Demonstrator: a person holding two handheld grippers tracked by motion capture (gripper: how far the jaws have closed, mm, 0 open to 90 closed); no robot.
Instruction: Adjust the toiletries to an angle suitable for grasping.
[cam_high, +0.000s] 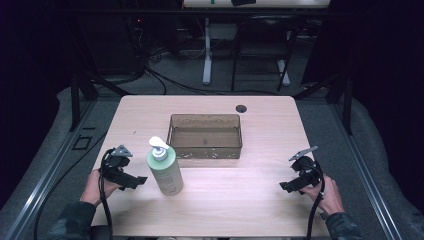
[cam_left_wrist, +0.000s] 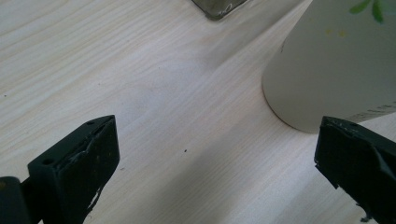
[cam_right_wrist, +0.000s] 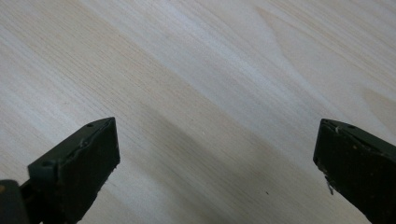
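Pump bottle stands upright on the desk, left of centre, nearer the front edge than the back, just off the front-left corner of the tinted tray. Bottle & tray sit close but apart. Pump head points toward the tray, so the body is free to be taken from the side.

Left gripper sits near the front-left corner, jaws aimed at the bottle's lower body, wide open w/ nothing between them; in the left gripper view the bottle is just beyond one jaw, not yet touched. Prob. lined up that way for a side grasp around the body.

Right gripper is well apart, toward the front-right part of the desk, jaws also spread wide & empty, bare wood under them. Likely parked there, ready to assist.

Tray looks empty, so it's prob. the destination.
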